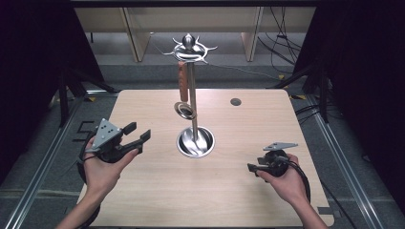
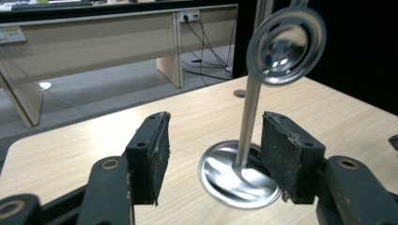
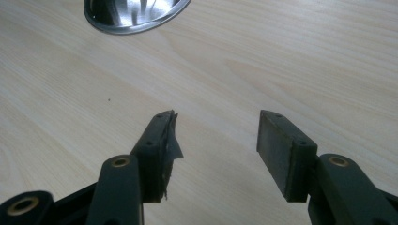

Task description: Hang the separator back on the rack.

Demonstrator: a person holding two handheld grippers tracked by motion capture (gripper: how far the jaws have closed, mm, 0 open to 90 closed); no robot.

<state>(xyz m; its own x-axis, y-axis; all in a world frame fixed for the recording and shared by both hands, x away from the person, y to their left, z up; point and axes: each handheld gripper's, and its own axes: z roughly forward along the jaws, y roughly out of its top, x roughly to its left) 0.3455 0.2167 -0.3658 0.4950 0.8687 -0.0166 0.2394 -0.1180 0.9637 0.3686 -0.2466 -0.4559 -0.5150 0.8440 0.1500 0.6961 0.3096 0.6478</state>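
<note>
Fingers [image 2: 151, 154] of the left gripper [image 1: 136, 136] are spread wide, nothing pinched. Ahead, a wooden-handled steel strainer [image 1: 184, 90] hangs from the polished rack [image 1: 195, 141]: light, stiff, slippery; its handle is judged safest. The right gripper [image 3: 216, 140] is seen open too.

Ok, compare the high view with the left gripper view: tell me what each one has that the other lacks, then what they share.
High view alone: the stand's hooked top, the utensil's wooden handle hanging from it, the right gripper low over the table with the person's right hand, and the left hand.

Left gripper view alone: the worn black pads up close, standing open with nothing between them, and a wall socket behind.

Both: the steel pole, its round base, the utensil's shiny round head, the table and its cable hole.
</note>
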